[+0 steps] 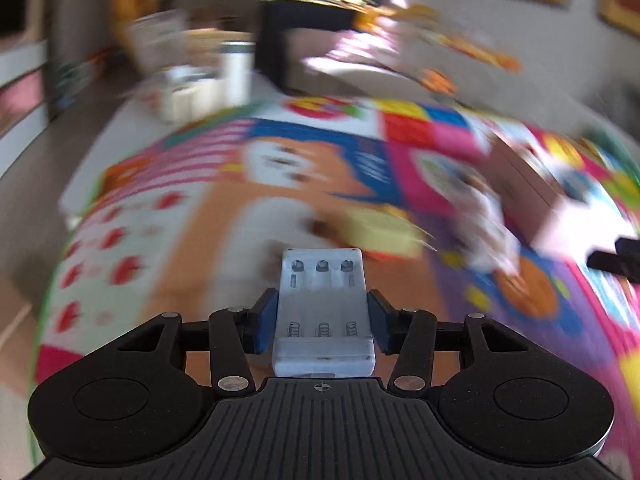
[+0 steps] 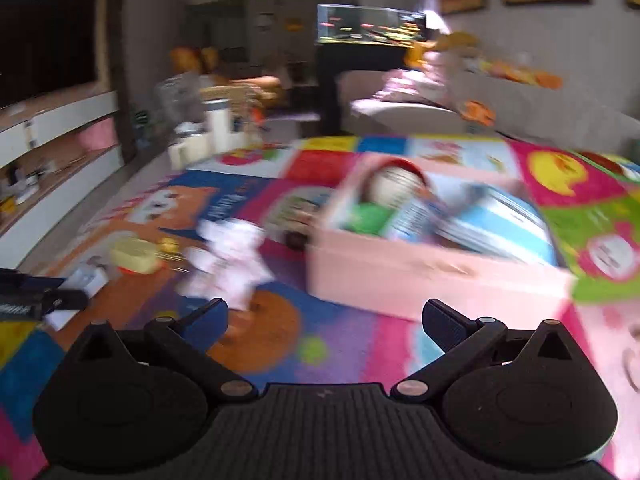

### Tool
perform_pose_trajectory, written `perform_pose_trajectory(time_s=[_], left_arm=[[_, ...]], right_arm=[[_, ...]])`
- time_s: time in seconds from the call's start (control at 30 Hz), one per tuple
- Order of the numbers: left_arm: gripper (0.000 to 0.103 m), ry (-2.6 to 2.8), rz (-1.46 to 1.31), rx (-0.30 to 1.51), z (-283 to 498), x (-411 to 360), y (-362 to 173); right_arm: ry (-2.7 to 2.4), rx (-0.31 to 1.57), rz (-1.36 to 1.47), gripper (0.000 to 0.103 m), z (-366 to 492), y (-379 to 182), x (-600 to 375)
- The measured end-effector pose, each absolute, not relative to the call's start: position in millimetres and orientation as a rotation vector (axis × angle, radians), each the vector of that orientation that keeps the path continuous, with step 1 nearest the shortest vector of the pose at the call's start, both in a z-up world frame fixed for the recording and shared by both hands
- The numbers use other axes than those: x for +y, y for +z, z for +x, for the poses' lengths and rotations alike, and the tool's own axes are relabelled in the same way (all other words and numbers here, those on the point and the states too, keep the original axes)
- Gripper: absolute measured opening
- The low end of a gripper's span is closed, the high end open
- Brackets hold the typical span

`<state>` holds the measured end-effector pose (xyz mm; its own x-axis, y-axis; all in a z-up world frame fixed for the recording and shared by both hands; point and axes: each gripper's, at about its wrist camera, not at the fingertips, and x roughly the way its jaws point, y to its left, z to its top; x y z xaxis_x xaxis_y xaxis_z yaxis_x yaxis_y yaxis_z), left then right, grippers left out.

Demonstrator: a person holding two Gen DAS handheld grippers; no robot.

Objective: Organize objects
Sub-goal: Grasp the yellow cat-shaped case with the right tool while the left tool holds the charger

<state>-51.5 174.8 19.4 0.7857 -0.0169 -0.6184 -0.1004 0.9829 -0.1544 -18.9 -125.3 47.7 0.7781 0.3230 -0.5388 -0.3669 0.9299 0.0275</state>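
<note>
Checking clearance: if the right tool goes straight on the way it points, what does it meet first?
Probably bare play mat, just short of the pink box. The right tool is open and empty; blur leaves depth unclear.

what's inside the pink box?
Pink box holds a round red-capped item, something green and a blue-white package. All blurred; the near wall hides anything lower.

White battery holder (image 1: 324, 312), pink box (image 2: 432, 276), multicoloured cartoon-print play mat (image 2: 336, 344), blue-padded fingers (image 1: 267, 320)
</note>
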Motion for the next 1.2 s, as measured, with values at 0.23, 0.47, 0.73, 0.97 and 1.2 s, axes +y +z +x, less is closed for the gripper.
perform_pose_trajectory(time_s=[0.23,0.47,0.73,0.97,1.2], left_arm=[[0.052,0.088,-0.321,0.600,-48.9,209.8,21.4],[0.052,0.079,-0.378,0.602,-58.0,222.5,16.7],[0.052,-0.021,-0.364,0.612,-46.2,187.5,17.0],[0.052,-0.207,-0.300,0.668,-34.2,114.4,7.4],[0.052,-0.257,-0.211,0.657,-27.8,66.3,2.6]], right_arm=[[0.615,0.603,-0.138,0.090,10.4,53.9,-9.1],[0.632,0.739,-0.103,0.074,56.9,21.3,47.4],[0.563,0.697,-0.209,0.059,40.5,24.6,5.7],[0.479,0.678,-0.237,0.059,-3.2,22.9,-81.4],[0.367,0.633,-0.302,0.064,-43.7,19.2,-140.6]])
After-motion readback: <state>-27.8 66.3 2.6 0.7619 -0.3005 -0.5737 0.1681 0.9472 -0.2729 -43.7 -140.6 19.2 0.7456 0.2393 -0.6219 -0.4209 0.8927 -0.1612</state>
